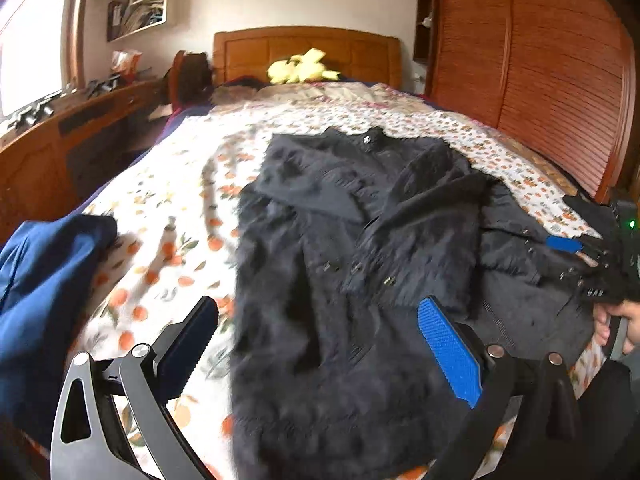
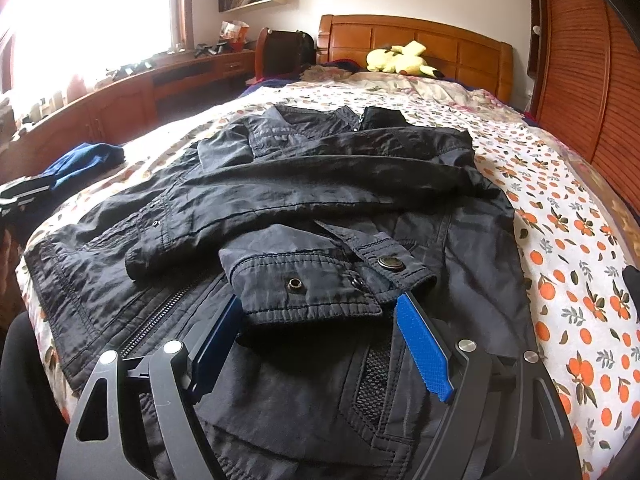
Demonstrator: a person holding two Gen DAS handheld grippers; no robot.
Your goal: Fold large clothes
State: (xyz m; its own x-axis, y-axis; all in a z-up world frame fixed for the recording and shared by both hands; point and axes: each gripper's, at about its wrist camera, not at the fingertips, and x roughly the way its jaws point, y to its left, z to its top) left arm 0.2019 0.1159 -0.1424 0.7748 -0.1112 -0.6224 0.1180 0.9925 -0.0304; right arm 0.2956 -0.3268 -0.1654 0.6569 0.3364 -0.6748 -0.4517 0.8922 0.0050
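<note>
A black cotton jacket with snap buttons and a zip lies spread flat on the bed's white sheet printed with oranges, collar toward the headboard, both sleeves folded across its chest. Left of the jacket there is a strip of bare sheet, and beyond it a crumpled blue garment near the bed's edge; past that edge runs a long wooden bench under the bright window, cluttered with small items too blurred to name. Right of the jacket a wider band of sheet is clear up to the slatted brown wooden wardrobe, which stands close along the bed. Beyond the jacket's collar, a yellow plush toy rests against the orange-brown wooden headboard.

The left hand-held gripper stands wide over the jacket's lower left part, with nothing pressed between its blue pads. The right hand-held gripper is fairly wide, with the folded sleeve cuff lying between its fingers; whether the pads press on it cannot be told.

The left wrist view is smeared, so the jacket's left hem is hard to make out. The jacket's bottom hem is cut off by both views. In the left view a person's hand shows at the right edge.
</note>
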